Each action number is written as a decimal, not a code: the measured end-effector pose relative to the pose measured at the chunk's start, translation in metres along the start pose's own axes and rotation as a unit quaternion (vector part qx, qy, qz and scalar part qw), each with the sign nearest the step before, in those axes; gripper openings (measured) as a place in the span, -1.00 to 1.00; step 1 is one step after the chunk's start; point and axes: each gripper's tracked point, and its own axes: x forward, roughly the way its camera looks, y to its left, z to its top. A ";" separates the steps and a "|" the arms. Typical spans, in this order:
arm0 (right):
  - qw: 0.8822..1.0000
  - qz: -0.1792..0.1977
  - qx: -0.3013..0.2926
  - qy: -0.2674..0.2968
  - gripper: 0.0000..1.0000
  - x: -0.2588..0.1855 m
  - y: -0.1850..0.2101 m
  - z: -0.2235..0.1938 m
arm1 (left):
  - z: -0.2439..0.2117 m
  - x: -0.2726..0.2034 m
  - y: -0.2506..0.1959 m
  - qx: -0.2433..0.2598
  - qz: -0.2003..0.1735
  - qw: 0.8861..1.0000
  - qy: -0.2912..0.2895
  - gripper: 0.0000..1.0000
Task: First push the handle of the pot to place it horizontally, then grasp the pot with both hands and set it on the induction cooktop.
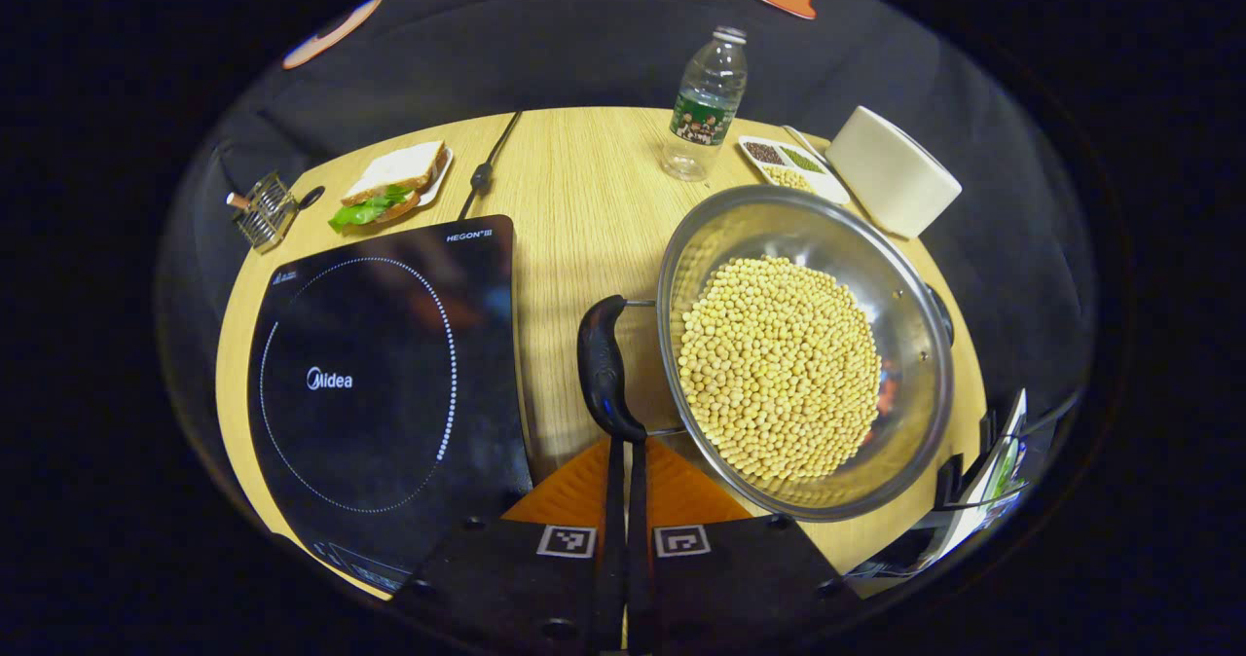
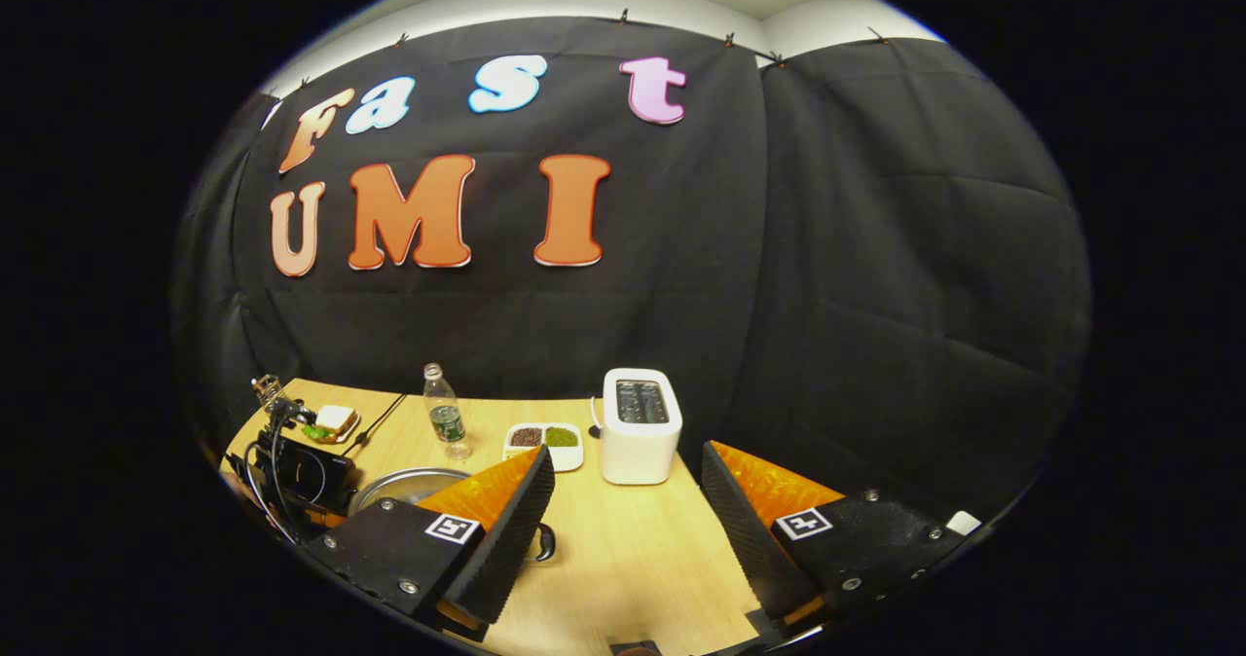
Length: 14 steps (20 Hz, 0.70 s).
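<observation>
Both views are sharp at centre and strongly bowed toward the edges by the fisheye lens. Even overhead light brightens the tabletop (image 1: 574, 199). The induction cooktop (image 1: 380, 374) carries dull reflections, the pot (image 1: 808, 345) shows soft glare on its steel wall, and shadows are faint.

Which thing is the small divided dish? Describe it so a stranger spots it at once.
On the round wooden table, look behind the steel pot of yellow beans. The white oblong dish lies between the clear plastic water bottle and the white toaster. It alone holds separate dark brown, green and pale portions.
</observation>
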 end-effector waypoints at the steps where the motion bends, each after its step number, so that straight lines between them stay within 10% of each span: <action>1: 1.000 0.011 -0.002 0.011 0.90 0.006 0.008 -0.008 | -0.002 -0.004 0.001 -0.014 -0.007 1.000 -0.002 -0.83; 7: 0.993 0.074 -0.008 0.096 0.91 0.045 0.058 -0.066 | 0.036 -0.031 0.016 -0.007 0.004 0.997 -0.073 -0.60; 12: 0.983 0.097 -0.025 0.157 0.91 0.069 0.083 -0.109 | 0.054 -0.026 -0.005 0.007 -0.007 0.995 -0.097 0.67; 14: 0.977 0.102 -0.031 0.182 0.91 0.075 0.090 -0.128 | 0.056 -0.016 -0.014 0.013 -0.013 0.996 -0.090 0.80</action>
